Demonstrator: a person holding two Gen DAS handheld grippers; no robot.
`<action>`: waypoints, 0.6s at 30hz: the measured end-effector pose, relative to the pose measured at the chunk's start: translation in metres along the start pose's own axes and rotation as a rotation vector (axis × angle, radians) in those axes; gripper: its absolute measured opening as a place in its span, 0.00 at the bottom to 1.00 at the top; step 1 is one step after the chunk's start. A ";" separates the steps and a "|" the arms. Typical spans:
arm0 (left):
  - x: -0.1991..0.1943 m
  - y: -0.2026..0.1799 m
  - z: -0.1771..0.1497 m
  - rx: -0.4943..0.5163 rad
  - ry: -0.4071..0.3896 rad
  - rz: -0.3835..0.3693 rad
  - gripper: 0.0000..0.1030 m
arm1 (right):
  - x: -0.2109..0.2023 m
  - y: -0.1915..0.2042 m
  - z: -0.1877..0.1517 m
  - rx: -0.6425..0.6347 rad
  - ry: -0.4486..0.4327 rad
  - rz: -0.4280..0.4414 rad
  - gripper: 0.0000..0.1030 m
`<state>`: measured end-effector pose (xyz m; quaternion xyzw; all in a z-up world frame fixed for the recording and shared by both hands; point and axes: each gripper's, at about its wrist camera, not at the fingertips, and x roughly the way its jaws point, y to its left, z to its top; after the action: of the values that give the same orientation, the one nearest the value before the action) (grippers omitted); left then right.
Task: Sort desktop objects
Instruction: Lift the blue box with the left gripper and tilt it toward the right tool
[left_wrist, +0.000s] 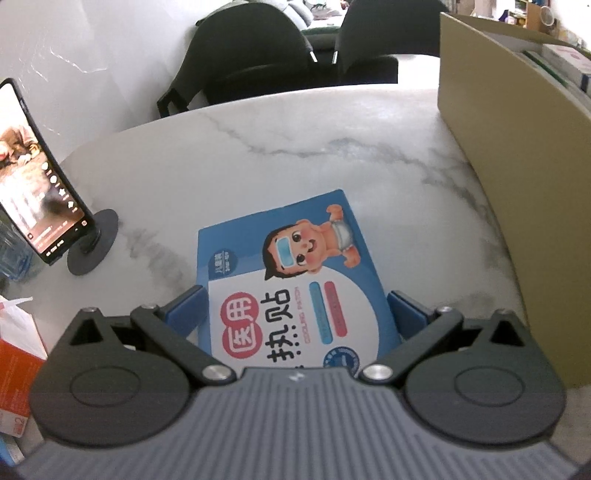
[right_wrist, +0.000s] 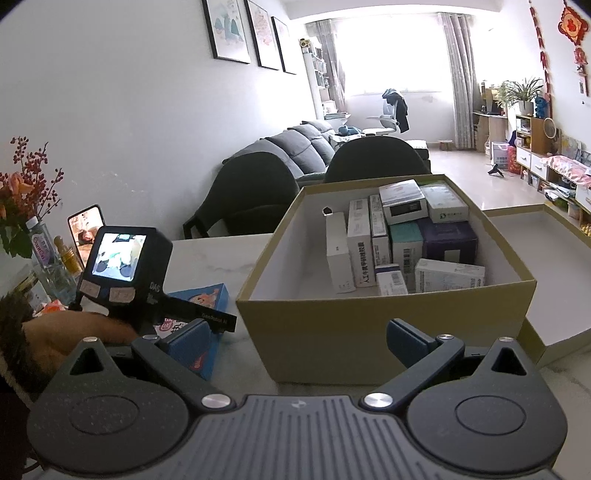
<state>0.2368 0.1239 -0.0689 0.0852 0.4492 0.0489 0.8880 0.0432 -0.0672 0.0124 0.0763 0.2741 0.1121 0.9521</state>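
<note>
cooling patch box (left_wrist: 295, 280) sits right between the left gripper (left_wrist: 295, 306) pads, jaws wide and straddling its sides, long axis running straight ahead. cardboard bin (right_wrist: 369, 325) is off to its right; right gripper (right_wrist: 295, 339) hangs open, empty.

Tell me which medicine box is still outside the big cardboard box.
The flat blue cooling-patch box with the cartoon baby, lying on the marble table between the left hand-held gripper's fingers; the others sit inside.

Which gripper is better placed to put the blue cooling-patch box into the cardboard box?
Left. The left gripper has its fingers on both sides of the blue cooling-patch box; the right gripper is open and holds nothing before the cardboard box.
</note>
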 end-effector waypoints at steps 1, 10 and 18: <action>-0.002 0.001 -0.003 0.004 -0.006 -0.003 1.00 | 0.000 0.001 -0.001 -0.001 0.001 0.000 0.99; -0.016 0.005 -0.029 0.045 -0.070 -0.034 1.00 | 0.003 0.007 -0.008 0.008 0.019 -0.006 0.99; -0.030 0.033 -0.038 -0.058 -0.114 -0.179 1.00 | 0.006 0.014 -0.015 0.012 0.029 -0.001 0.99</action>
<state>0.1876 0.1558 -0.0609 0.0213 0.4021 -0.0226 0.9151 0.0381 -0.0506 -0.0002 0.0801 0.2886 0.1112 0.9476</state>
